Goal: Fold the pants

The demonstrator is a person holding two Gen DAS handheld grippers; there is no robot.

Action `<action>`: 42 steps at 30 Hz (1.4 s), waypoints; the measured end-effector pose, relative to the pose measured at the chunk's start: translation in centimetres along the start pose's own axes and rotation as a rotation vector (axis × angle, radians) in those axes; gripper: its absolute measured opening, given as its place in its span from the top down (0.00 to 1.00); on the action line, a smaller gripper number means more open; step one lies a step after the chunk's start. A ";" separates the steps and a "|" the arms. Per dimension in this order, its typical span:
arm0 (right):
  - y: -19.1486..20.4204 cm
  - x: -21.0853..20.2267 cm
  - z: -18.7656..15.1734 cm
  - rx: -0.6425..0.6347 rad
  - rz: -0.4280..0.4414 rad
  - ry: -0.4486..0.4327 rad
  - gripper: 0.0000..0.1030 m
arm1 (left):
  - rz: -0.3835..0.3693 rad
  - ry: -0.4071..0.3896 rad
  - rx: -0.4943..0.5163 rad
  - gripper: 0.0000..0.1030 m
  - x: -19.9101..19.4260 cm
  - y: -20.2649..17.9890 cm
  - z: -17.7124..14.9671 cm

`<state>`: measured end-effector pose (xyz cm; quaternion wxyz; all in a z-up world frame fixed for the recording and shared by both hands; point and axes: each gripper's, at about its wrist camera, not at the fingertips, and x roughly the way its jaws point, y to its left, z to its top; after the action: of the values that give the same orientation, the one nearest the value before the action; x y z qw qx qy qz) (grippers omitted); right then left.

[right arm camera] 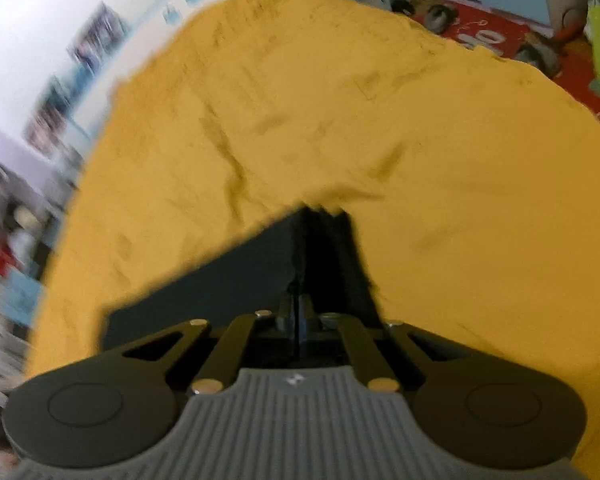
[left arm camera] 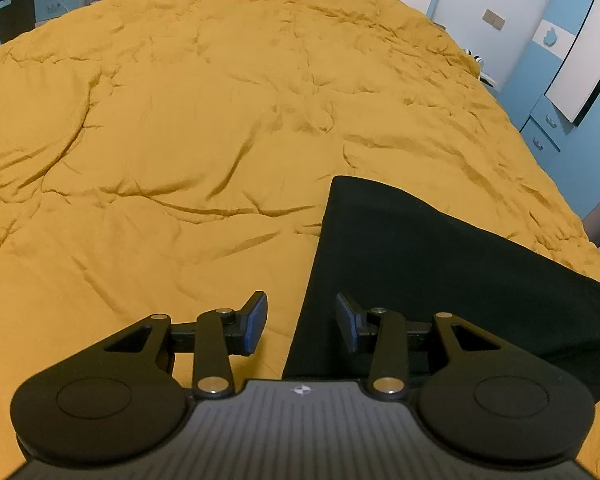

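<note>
The black pants (left arm camera: 440, 264) lie flat on the bed's mustard quilt (left arm camera: 180, 120), the left gripper (left arm camera: 302, 322) hovering half-open and empty over their edge, the right gripper (right arm camera: 300, 312) pinched onto dark cloth.

My right wrist view is smeared with motion blur: the room clutter (right arm camera: 40, 152) from nine to eleven o'clock is unreadable streaks. The right gripper (right arm camera: 300, 316) has its jaws together on dark cloth, but I can't make out which part of the pants (right arm camera: 204, 280). In my left wrist view the pants (left arm camera: 440, 264) run behind the gripper body at six o'clock.
</note>
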<state>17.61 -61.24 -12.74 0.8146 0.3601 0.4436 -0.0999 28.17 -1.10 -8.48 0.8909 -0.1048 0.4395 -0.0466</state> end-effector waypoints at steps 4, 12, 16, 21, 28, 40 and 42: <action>0.1 0.5 -1.2 -0.046 -0.057 -0.011 1.00 | 0.012 0.000 0.009 0.55 -0.3 0.3 -0.1; 5.3 -2.6 -1.9 -0.327 -0.112 -0.153 0.98 | -0.029 -0.037 0.035 0.65 0.6 -0.1 2.5; 7.0 -0.5 -2.0 -0.393 -0.125 -0.195 0.98 | -0.068 -0.029 0.113 0.74 3.4 -2.5 4.4; 6.7 2.1 -1.9 -0.387 -0.181 -0.210 0.98 | -0.083 -0.003 0.166 0.79 8.0 -4.3 5.8; 4.6 5.4 -1.8 -0.339 -0.222 -0.167 1.00 | 0.001 0.025 0.175 0.90 14.4 -3.7 7.6; 6.4 2.5 -2.7 -0.377 -0.224 -0.240 0.98 | -0.059 0.008 0.187 0.92 7.9 -2.3 7.7; 7.4 1.6 -3.5 -0.402 -0.227 -0.243 0.98 | -0.068 0.028 0.239 0.92 5.9 -3.2 5.7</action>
<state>19.82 -53.37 -11.51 0.9007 0.1242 0.3909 -0.1433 36.32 -4.39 -8.97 0.8887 -0.0123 0.4395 -0.1301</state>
